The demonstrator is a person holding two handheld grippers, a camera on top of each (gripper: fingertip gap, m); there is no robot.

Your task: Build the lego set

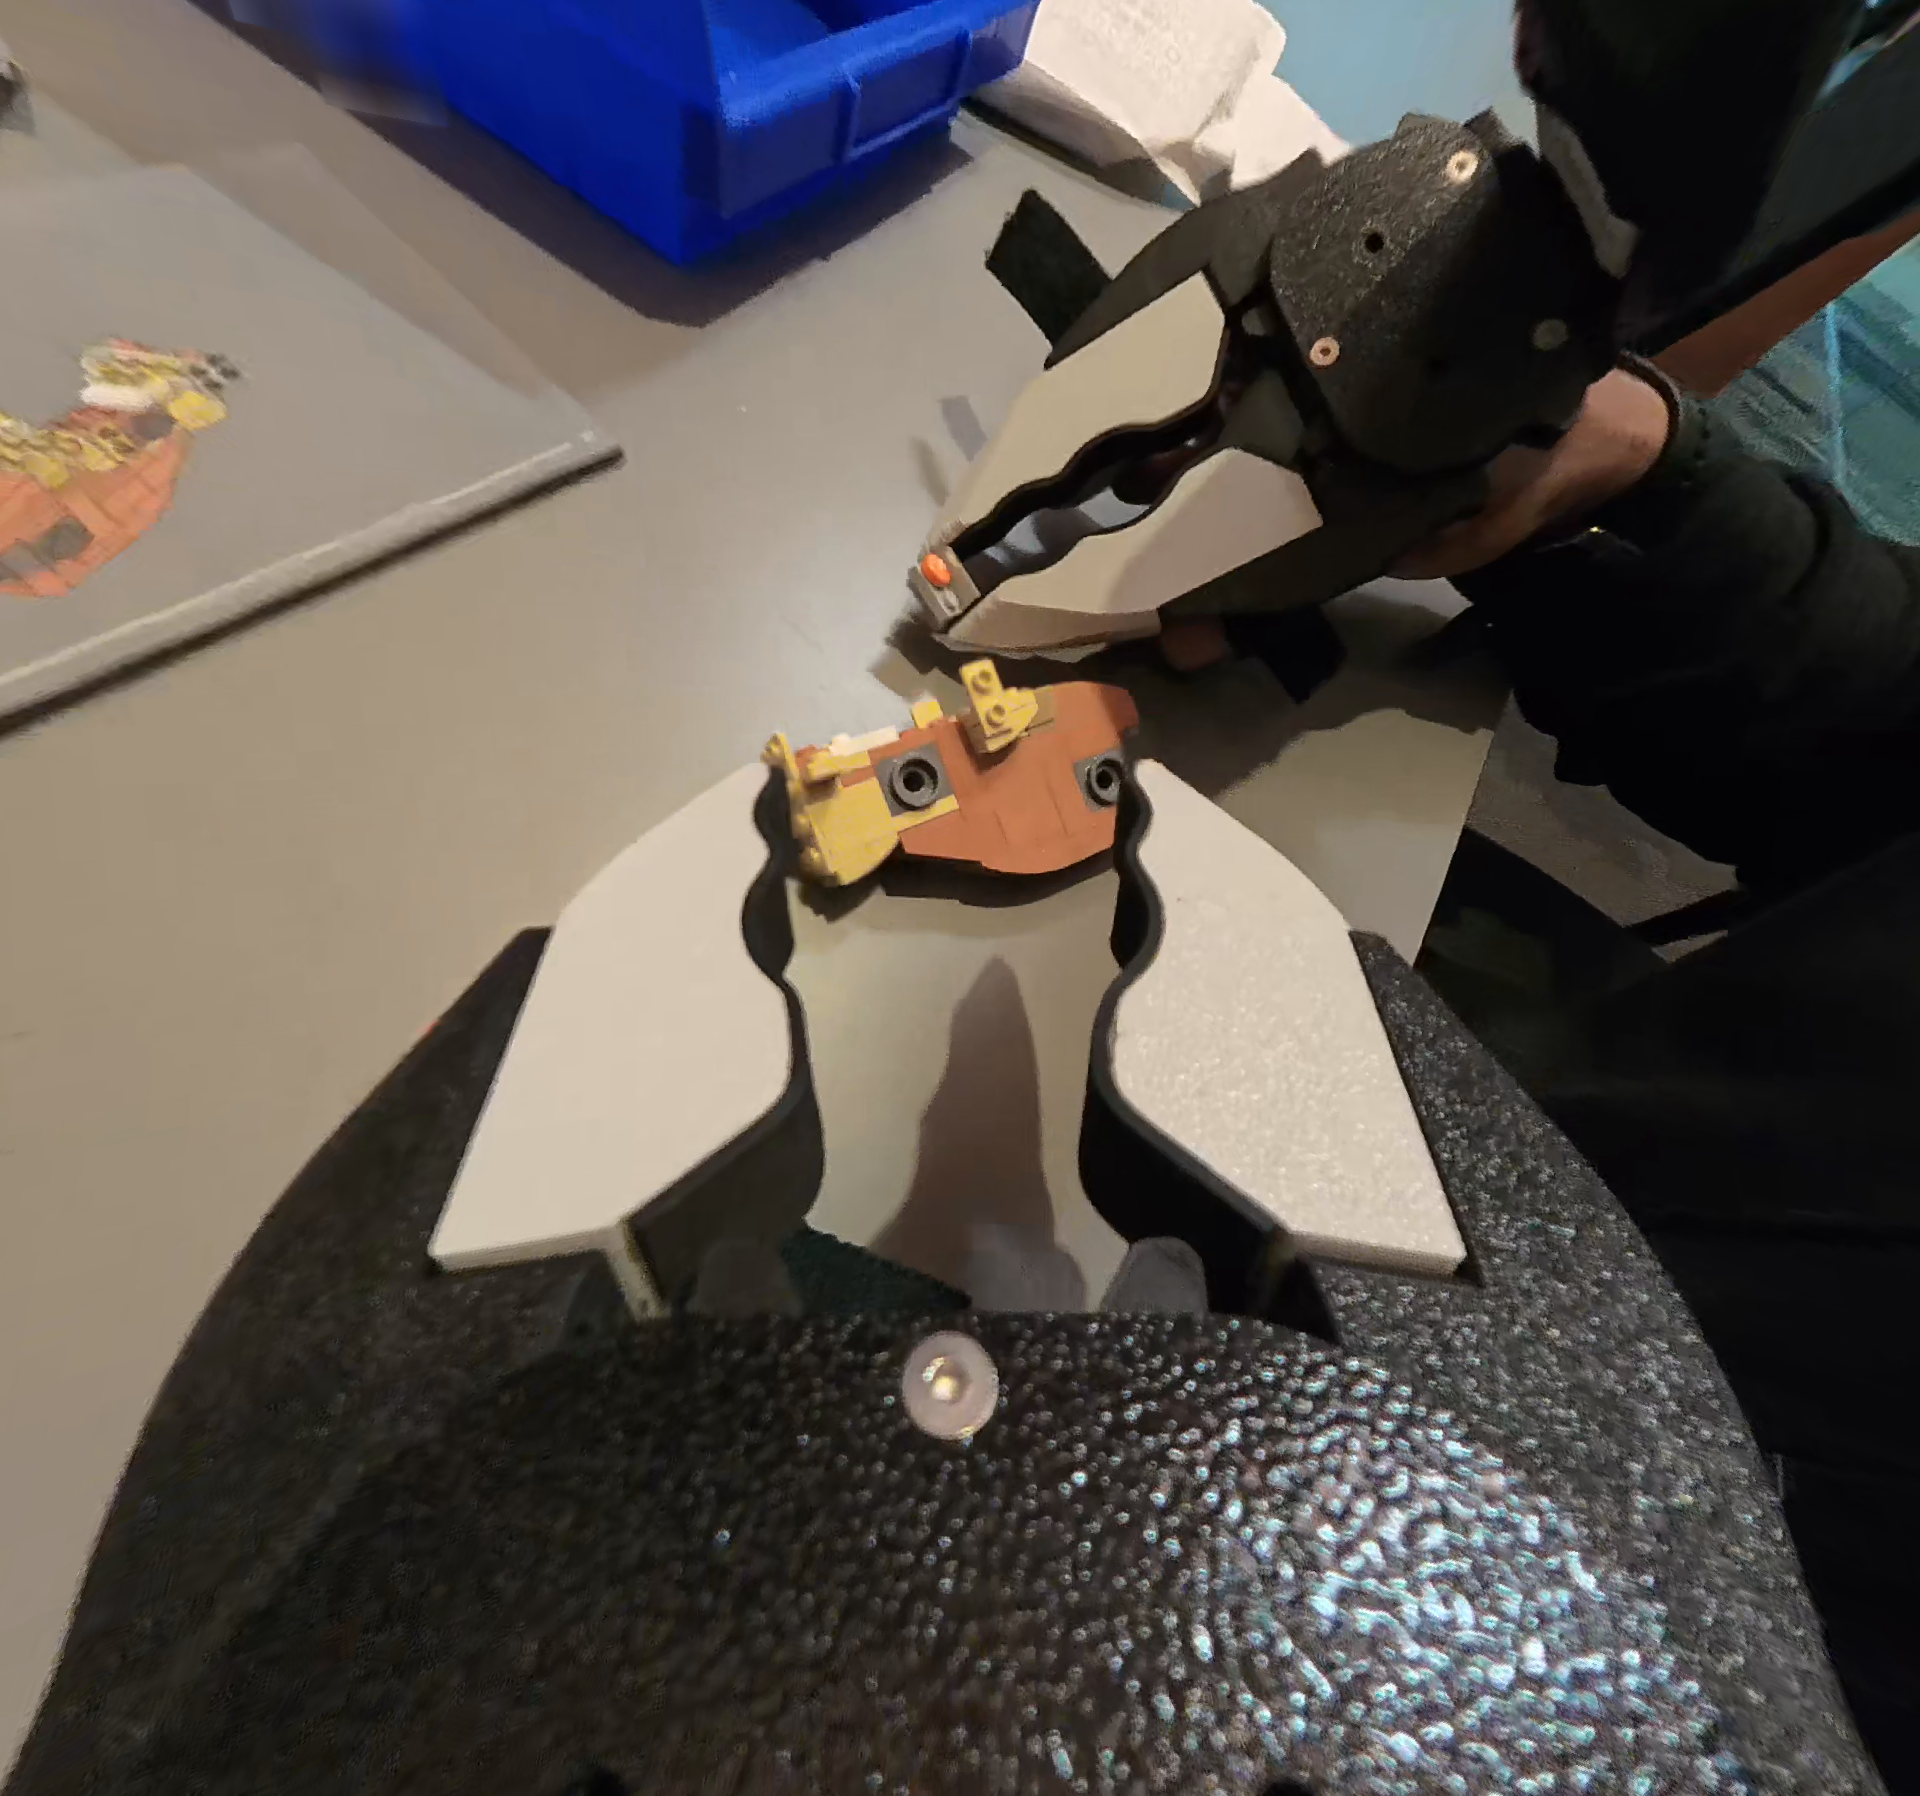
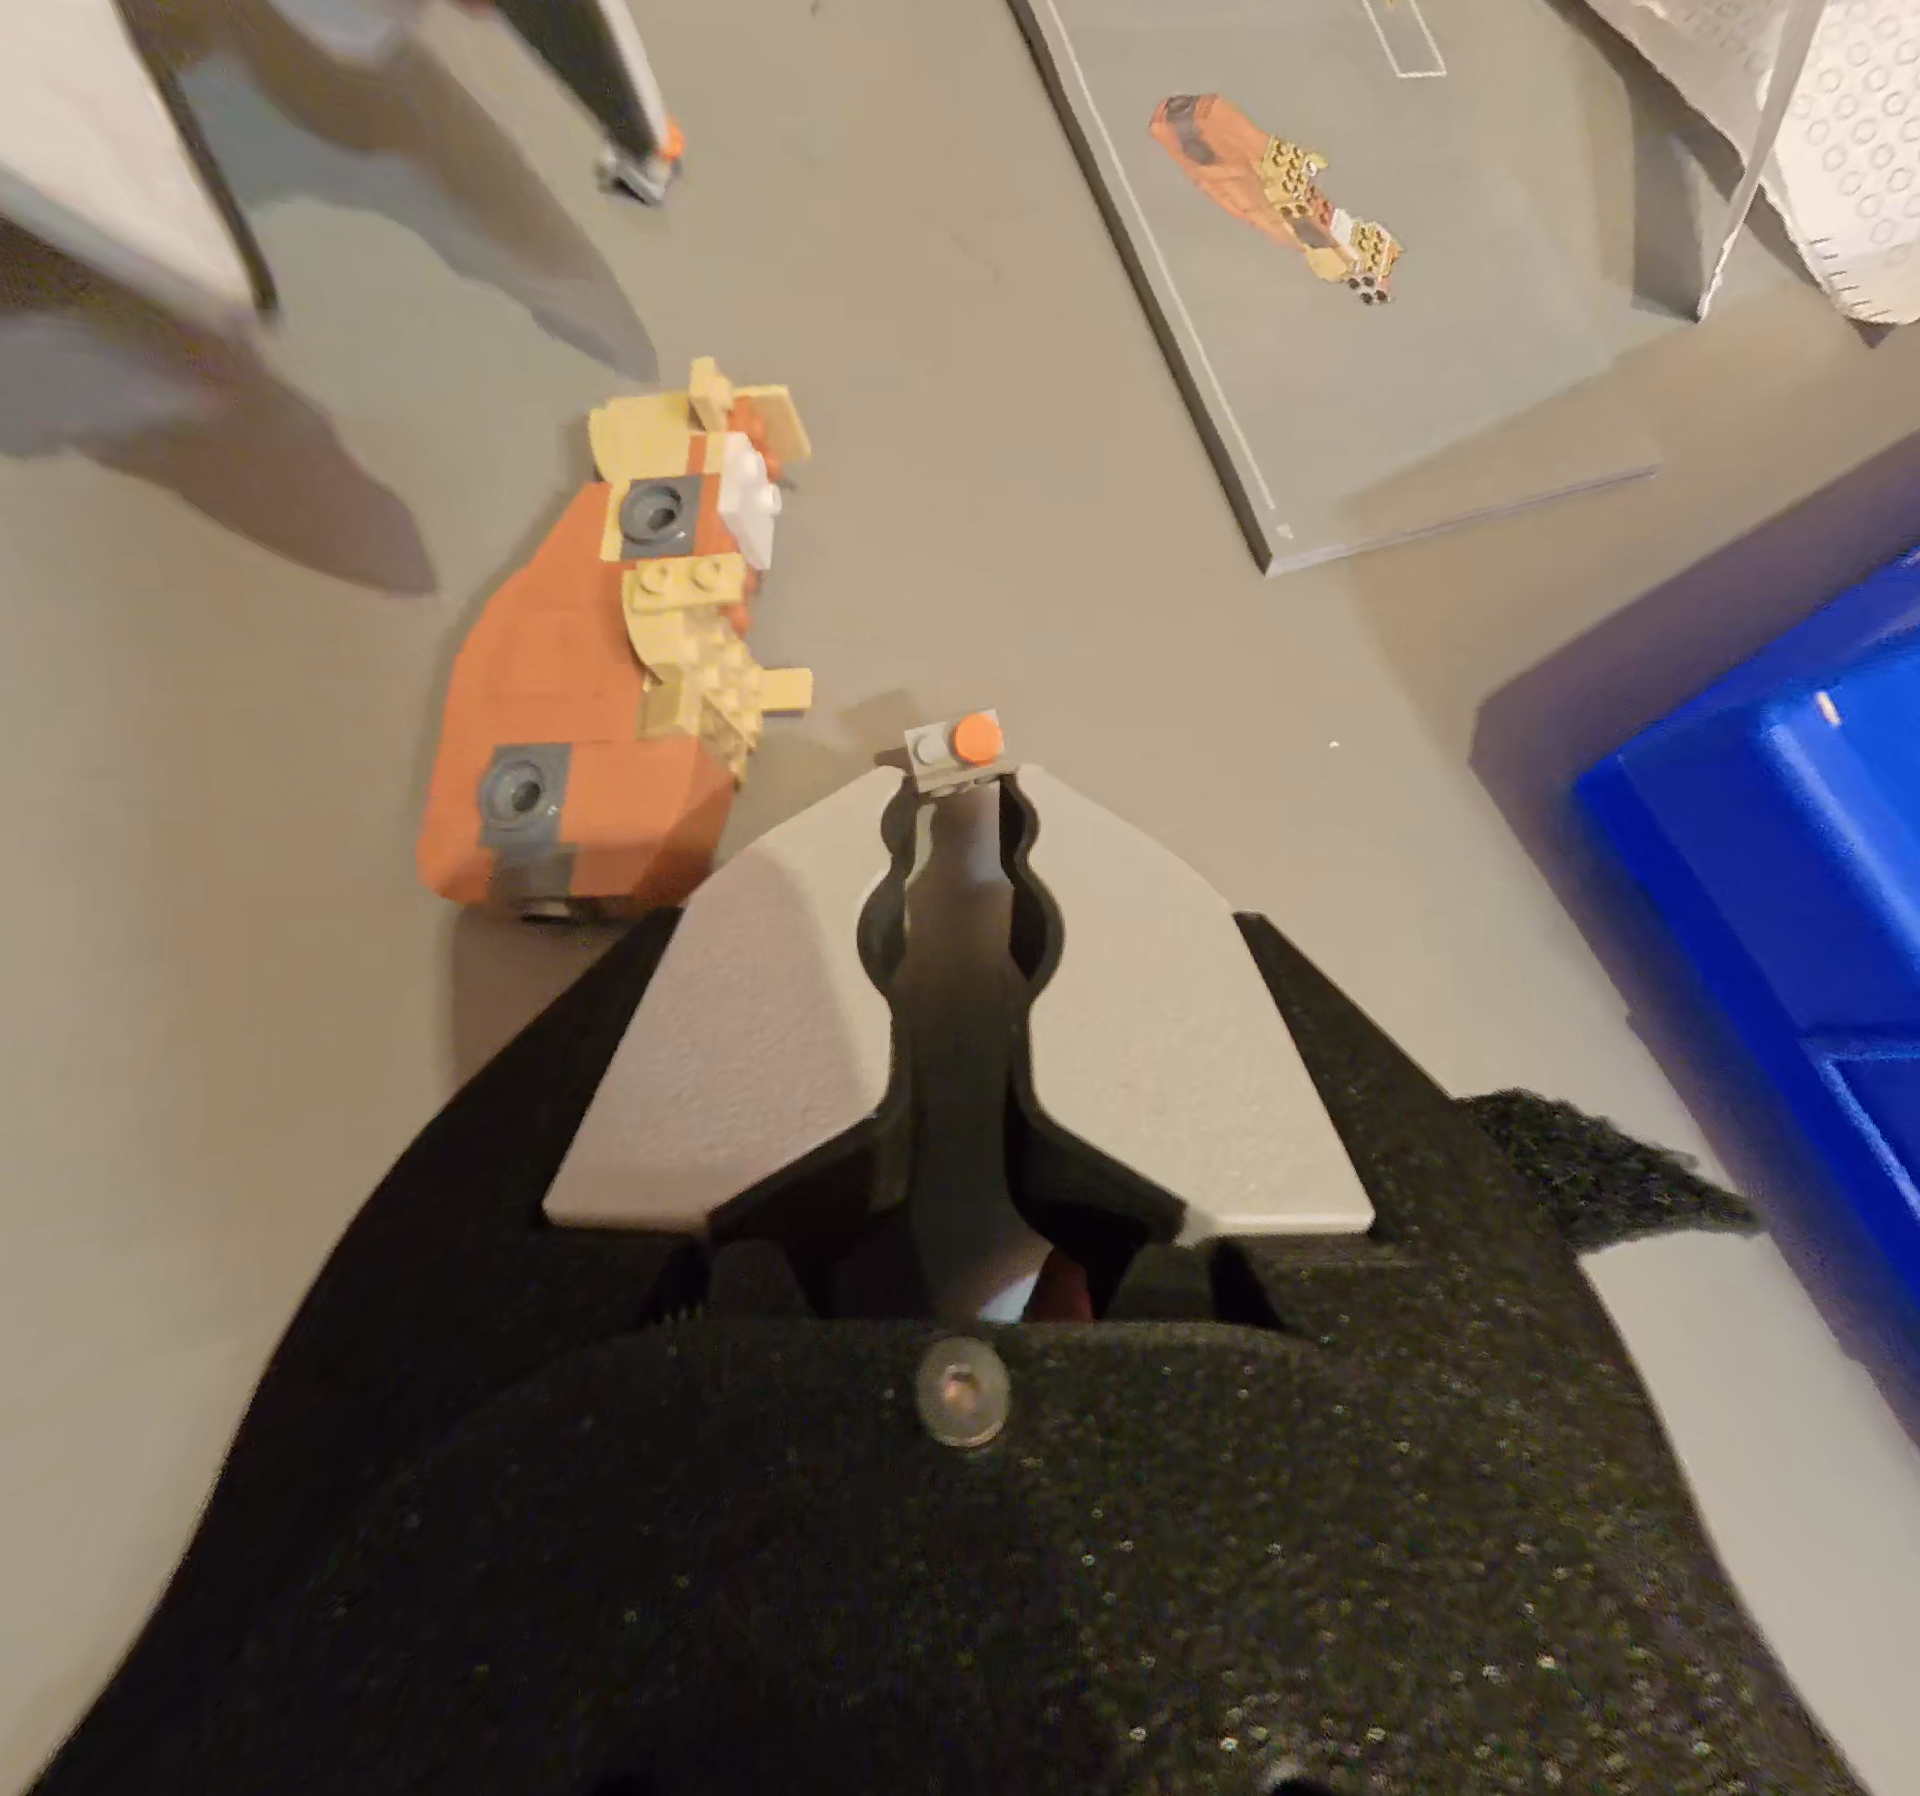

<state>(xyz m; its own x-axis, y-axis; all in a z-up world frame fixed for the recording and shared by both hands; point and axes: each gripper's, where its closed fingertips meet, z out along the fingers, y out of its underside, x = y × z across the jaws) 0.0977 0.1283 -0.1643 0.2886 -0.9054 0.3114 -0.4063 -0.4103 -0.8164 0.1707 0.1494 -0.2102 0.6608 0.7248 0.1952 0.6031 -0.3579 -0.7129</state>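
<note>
A partly built lego model [image 1: 1018,801] of brown, tan and dark grey bricks lies on the grey table [image 1: 416,863]. My left gripper [image 1: 951,801] is open, and the model shows between its spread fingertips. In the right wrist view the model [image 2: 582,686] lies flat on the table, and the left gripper [image 2: 312,32] is blurred at the top left, apart from it. My right gripper [image 2: 951,790] is shut on a small grey plate with an orange round stud [image 2: 954,749], just right of the model. The left wrist view shows that plate [image 1: 940,583] just beyond the model.
A blue bin [image 1: 727,63] [image 2: 1766,863] stands at the table's edge. An open instruction booklet [image 1: 260,396] [image 2: 1351,292] lies flat nearby. Crumpled white packaging [image 2: 1818,84] lies beyond it. Another small grey and orange piece [image 2: 642,162] lies on the table by the left gripper. Left tips to right tips: about 9 centimetres.
</note>
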